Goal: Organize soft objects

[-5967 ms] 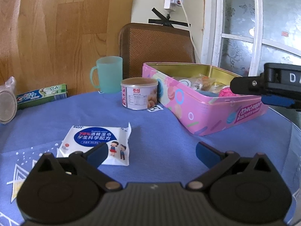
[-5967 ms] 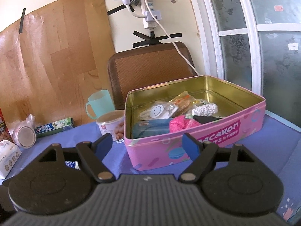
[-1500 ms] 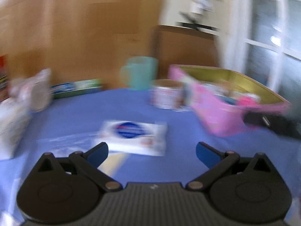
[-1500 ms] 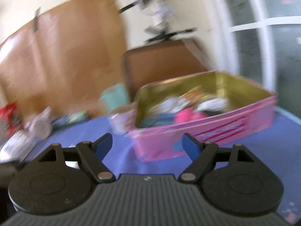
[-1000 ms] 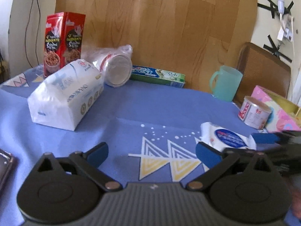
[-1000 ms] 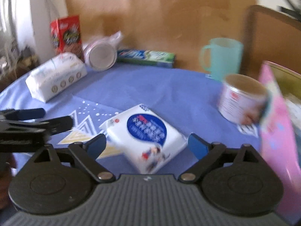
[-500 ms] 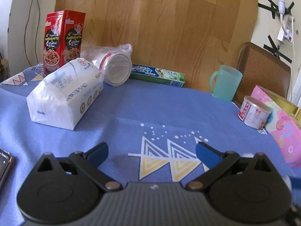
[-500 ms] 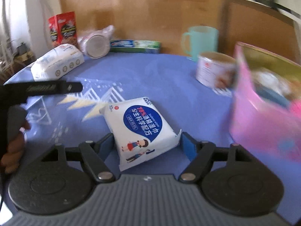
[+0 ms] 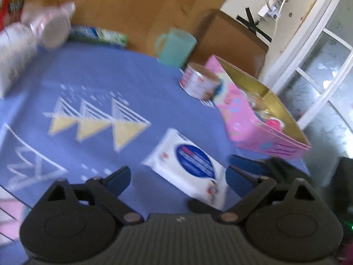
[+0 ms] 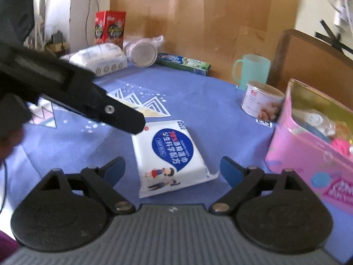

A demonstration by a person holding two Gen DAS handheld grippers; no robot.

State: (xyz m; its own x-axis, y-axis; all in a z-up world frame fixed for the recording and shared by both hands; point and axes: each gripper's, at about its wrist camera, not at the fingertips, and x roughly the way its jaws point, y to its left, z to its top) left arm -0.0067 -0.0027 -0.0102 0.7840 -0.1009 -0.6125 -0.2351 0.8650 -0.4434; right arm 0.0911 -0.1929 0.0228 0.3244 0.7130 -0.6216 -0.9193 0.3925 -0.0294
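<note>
The blue tabletop (image 10: 216, 101) is carrying everything. The pink tin (image 10: 308, 152), holding soft items, is sitting to the right of the right gripper (image 10: 172, 170). The white wipes pack (image 10: 169, 154) is lying flat on the tabletop between that gripper's spread, released jaws, not yet clamped. The left gripper (image 9: 176, 176) is hovering released too, the pack just ahead between its jaws.

Wipes pack (image 10: 172, 154): "75%", Chinese text upside down; other labels blurred.
</note>
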